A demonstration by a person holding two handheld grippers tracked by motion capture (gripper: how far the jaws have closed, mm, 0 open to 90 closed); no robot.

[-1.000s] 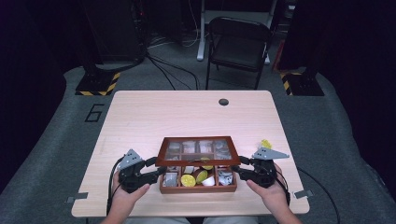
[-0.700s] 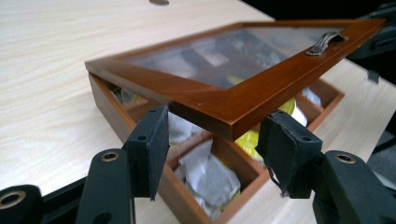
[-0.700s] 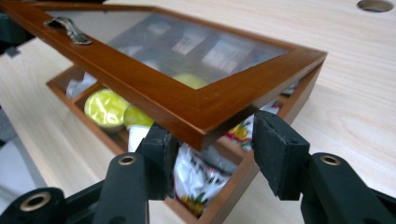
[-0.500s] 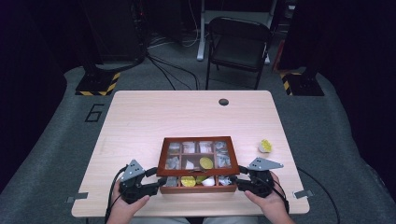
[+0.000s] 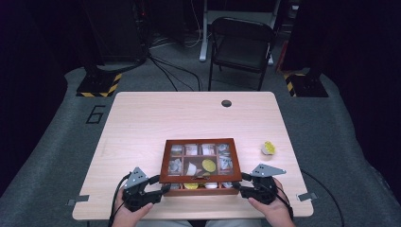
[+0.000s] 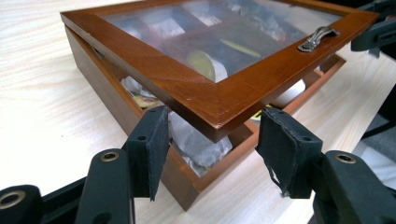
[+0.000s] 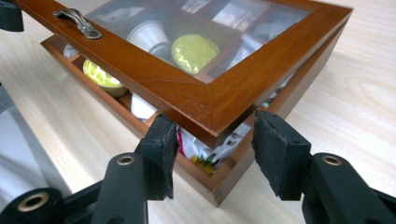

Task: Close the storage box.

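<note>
Table: light wood table (image 5: 156,123), with the person's hands at its near edge.
Box: a brown wooden box (image 5: 201,165) with inner compartments sits near the table's front edge, between the two grippers.
Lid: the glass-paned lid (image 6: 224,60) in its wooden frame is tilted, its near edge raised above the box wall with a gap beneath; a metal handle (image 6: 317,37) sits on its front rail.
Left gripper: the left gripper (image 6: 210,140) is at the lid's near left corner. The corner projects between the two black jaws; the pads (image 6: 156,140) stand either side of it with daylight showing, not pressing. Released; nothing grasped.
Right gripper: the right gripper (image 7: 212,149) is placed likewise at the near right corner. The corner lies between the jaws with the pads (image 7: 275,149) close beside the wood. Released; no clamp on the frame visible.
Contents: yellow-topped capsule (image 7: 194,49), a white cup (image 7: 149,32) and wrapped sachets (image 6: 201,140) lie in the compartments; exact compartments are hard to tell through the glass.
Loose item: one small yellow-topped pod (image 5: 268,148) stands on the table to the right of the box, well apart from it.
Background: a dark folding chair (image 5: 243,45) stands beyond the far edge.
</note>
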